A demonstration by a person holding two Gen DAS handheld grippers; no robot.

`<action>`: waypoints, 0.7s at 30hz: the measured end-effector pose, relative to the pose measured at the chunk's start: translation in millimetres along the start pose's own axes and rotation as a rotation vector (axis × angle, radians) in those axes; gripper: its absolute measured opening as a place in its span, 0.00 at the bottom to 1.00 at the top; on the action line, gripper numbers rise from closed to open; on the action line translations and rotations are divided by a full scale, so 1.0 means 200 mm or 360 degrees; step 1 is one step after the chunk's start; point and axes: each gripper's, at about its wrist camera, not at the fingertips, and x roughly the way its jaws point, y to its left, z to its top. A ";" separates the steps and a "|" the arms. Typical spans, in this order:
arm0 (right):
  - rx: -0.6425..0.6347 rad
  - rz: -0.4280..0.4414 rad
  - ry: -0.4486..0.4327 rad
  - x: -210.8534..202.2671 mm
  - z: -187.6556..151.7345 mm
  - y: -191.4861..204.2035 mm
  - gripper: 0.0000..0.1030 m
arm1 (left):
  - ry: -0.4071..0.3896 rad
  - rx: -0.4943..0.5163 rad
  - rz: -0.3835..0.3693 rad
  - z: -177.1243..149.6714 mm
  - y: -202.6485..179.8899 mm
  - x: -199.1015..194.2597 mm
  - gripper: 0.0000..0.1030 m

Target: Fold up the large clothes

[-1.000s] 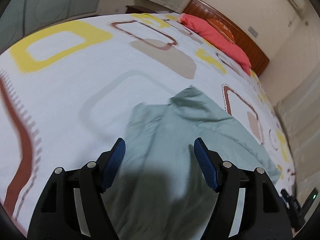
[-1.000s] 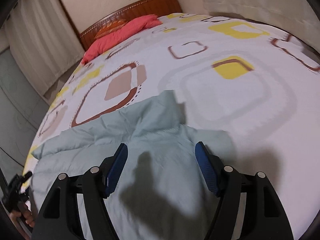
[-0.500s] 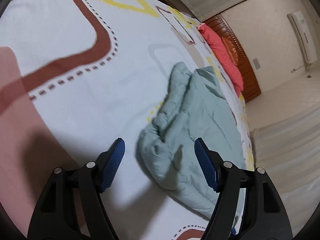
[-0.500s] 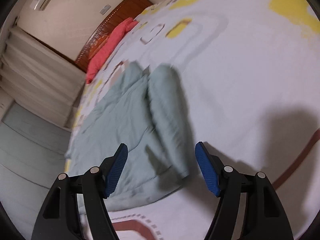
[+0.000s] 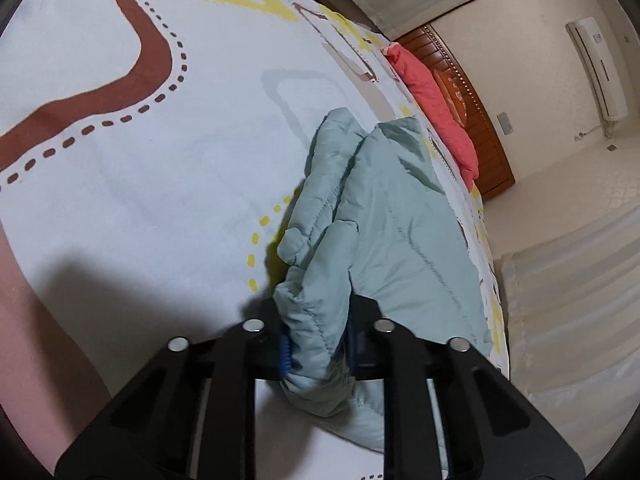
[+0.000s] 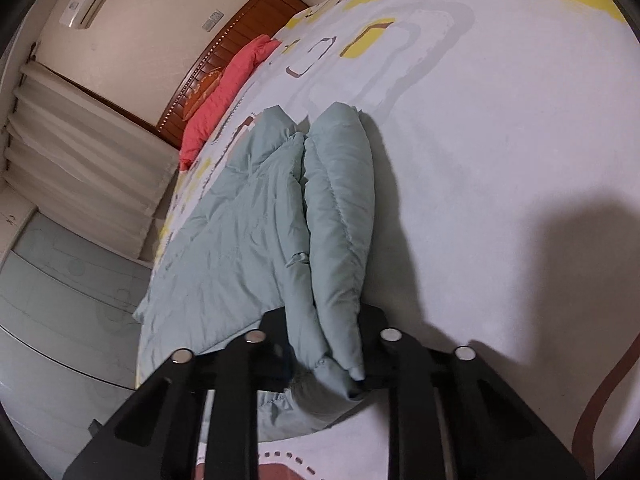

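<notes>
The pale green padded jacket (image 5: pixel 384 232) is lying on the bed (image 5: pixel 152 168), spread over the patterned white sheet; in the left wrist view it is filling the centre and lower middle of the frame, and in the right wrist view (image 6: pixel 248 232) it is sitting centre-left. The left hand-held gripper (image 5: pixel 316 344) is reaching in from the bottom of its frame, and its jaws have just been closing: the blue pads are now pressing on a bunched, elasticated edge of the jacket that is bulging up between them. The right hand-held gripper (image 6: pixel 328 364), also entering from the bottom edge, has just been closing too, and it is pinching the end of a rolled, puffy fold of the jacket between its black fingers. A red pillow (image 5: pixel 436 104) is lying against the wooden headboard (image 5: pixel 476 120) toward the upper right of the left view and the upper left of the right view.
</notes>
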 end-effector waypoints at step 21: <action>-0.0075 0.0016 0.0069 -0.29 -0.21 -0.08 0.14 | 0.0052 0.0007 0.0031 -0.18 0.18 -0.40 0.13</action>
